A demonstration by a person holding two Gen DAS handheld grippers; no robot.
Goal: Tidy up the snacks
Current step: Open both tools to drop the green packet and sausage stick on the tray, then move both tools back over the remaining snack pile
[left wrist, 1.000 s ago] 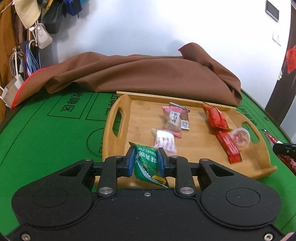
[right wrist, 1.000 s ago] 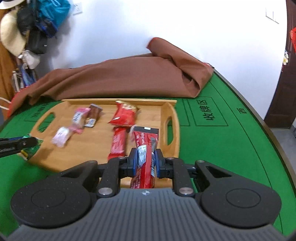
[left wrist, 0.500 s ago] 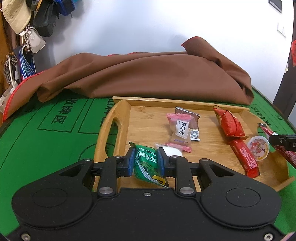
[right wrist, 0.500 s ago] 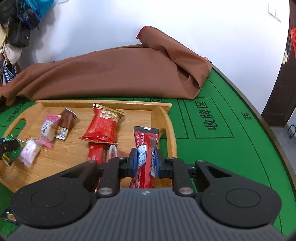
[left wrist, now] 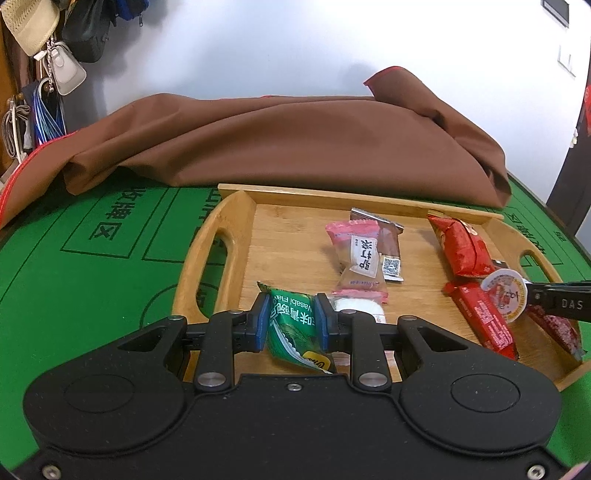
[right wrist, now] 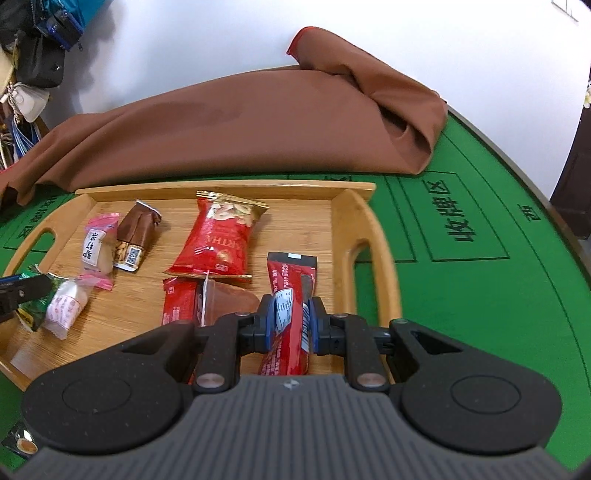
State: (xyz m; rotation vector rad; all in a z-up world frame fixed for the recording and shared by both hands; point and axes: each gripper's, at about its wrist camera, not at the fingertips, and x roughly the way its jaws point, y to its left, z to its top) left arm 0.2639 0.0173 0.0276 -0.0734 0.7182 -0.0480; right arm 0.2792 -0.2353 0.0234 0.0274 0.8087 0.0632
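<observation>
My left gripper [left wrist: 290,322] is shut on a green wasabi snack packet [left wrist: 293,325], held over the near left part of the bamboo tray [left wrist: 236,206]. My right gripper [right wrist: 290,325] is shut on a long red snack stick [right wrist: 290,295], over the tray's [right wrist: 354,206] right end by the handle. Inside the tray lie a pink candy pack [left wrist: 356,251], a brown bar [right wrist: 135,236], a red peanut bag [right wrist: 221,236], a red bar [left wrist: 484,321], a jelly cup [left wrist: 504,293] and a white wrapped sweet [right wrist: 66,306].
A brown cloth [left wrist: 295,140] is heaped behind the tray on the green felt table [right wrist: 480,295]. Bags and a hat [left wrist: 29,22] hang at the far left wall. A small packet [right wrist: 22,445] lies on the felt near the front left.
Both grippers have moved forward and down over the tray, each keeping its snack. The tray looks nearer and larger in both views.
</observation>
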